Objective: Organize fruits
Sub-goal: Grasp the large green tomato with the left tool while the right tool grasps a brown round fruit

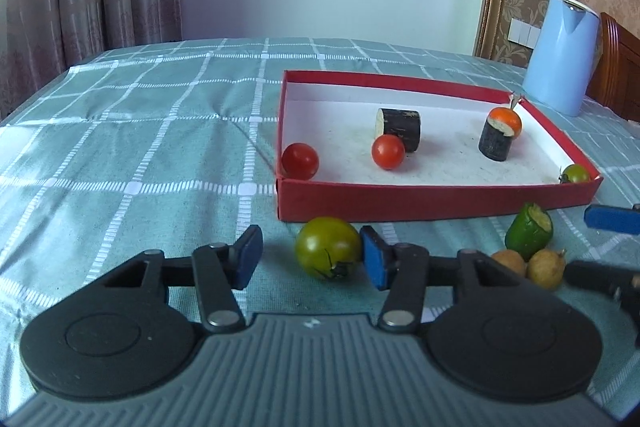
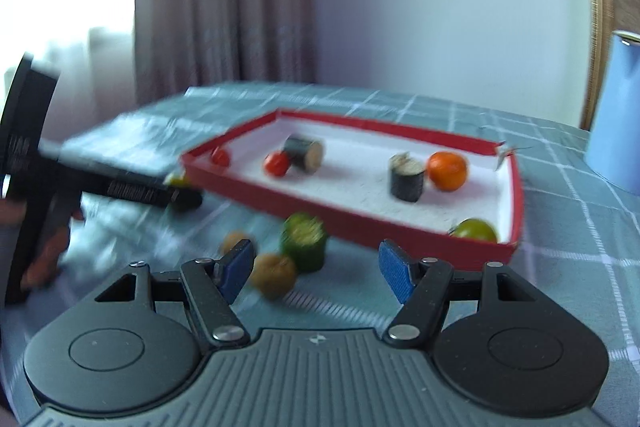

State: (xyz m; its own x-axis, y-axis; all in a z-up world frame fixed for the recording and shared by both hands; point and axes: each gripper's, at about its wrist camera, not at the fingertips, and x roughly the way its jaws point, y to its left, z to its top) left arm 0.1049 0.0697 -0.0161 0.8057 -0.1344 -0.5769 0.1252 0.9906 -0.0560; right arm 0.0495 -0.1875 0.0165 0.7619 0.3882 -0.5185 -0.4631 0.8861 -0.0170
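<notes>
A red box (image 1: 400, 201) with a white floor holds two red tomatoes (image 1: 387, 151), two dark cut cylinders (image 1: 400, 128), an orange fruit (image 1: 509, 119) and a small green tomato (image 1: 576, 173). In front of it on the cloth lie a large green tomato (image 1: 327, 247), a green cut piece (image 1: 529, 230) and two small brown fruits (image 1: 545, 268). My left gripper (image 1: 310, 259) is open, with the green tomato between its pads, touching the right pad. My right gripper (image 2: 316, 273) is open and empty just before the brown fruit (image 2: 273, 274) and green piece (image 2: 304, 241); this view is blurred.
A teal checked cloth (image 1: 160, 147) covers the table. A light blue kettle (image 1: 560, 55) stands at the back right beyond the box. Curtains hang behind the table's far left. The left gripper's body (image 2: 120, 187) shows at the left of the right wrist view.
</notes>
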